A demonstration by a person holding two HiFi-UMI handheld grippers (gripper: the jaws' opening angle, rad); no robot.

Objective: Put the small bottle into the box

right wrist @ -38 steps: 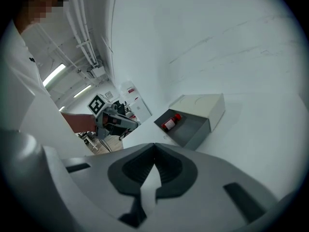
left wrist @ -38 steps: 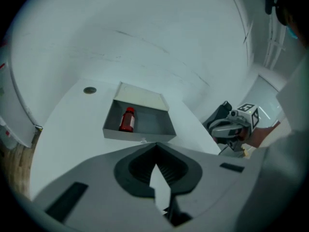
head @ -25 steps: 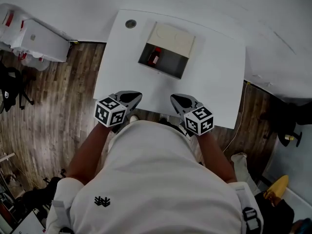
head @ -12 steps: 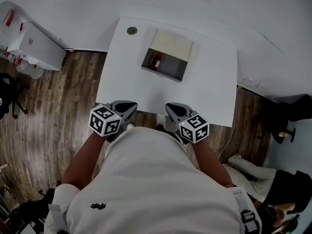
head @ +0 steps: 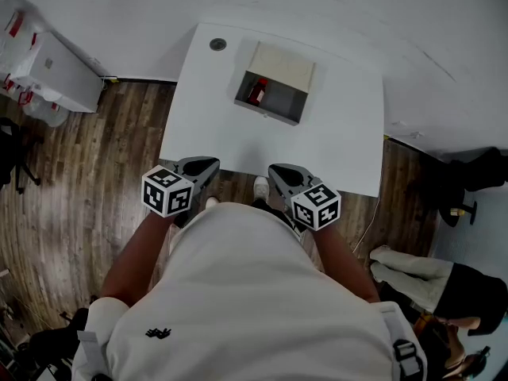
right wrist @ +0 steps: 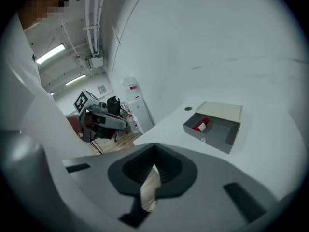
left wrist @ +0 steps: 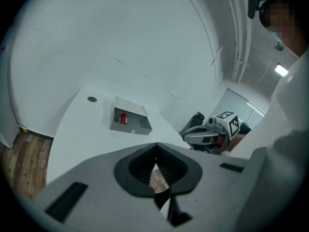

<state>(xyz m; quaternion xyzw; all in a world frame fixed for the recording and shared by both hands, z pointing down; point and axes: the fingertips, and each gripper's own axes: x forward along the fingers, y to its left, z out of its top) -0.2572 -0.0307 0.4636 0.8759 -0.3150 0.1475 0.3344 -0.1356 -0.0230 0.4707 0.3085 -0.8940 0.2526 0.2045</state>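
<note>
**At the near table edge: left gripper (head: 204,164) and right gripper (head: 279,171) closed, small bottle (head: 256,92) already in the box (head: 272,114)**

On the far half of the white table (head: 337,145), the grey open-topped box sits with its cream panel on the side away from the person. The small bottle, red with a pale label, is inside the box at its left end. In the right gripper view the bottle (right wrist: 201,124) appears to lie on its side, its long axis running roughly away from the person and slightly rightward. No view shows its exact seating on the box floor.

Bearing from the grippers: the bottle lies straight ahead across the table, well apart from both. Both grippers hover at the table's near edge, side by side and pointing forward. The bottle falls between their two lines of reach, so neither hand is clearly nearer.

Left gripper (left wrist: 155,147): the jaws are shut tip to tip. Nothing is between them, and only wood floor shows through the gap behind the tips.

Right gripper (right wrist: 154,152): the jaws are likewise shut and empty, touching nothing.

Assessment: with the bottle in the box and both grippers empty and clear of it, the placing step appears complete. Any further handling would need a forward reach over the box's near wall (right wrist: 212,143).
</note>
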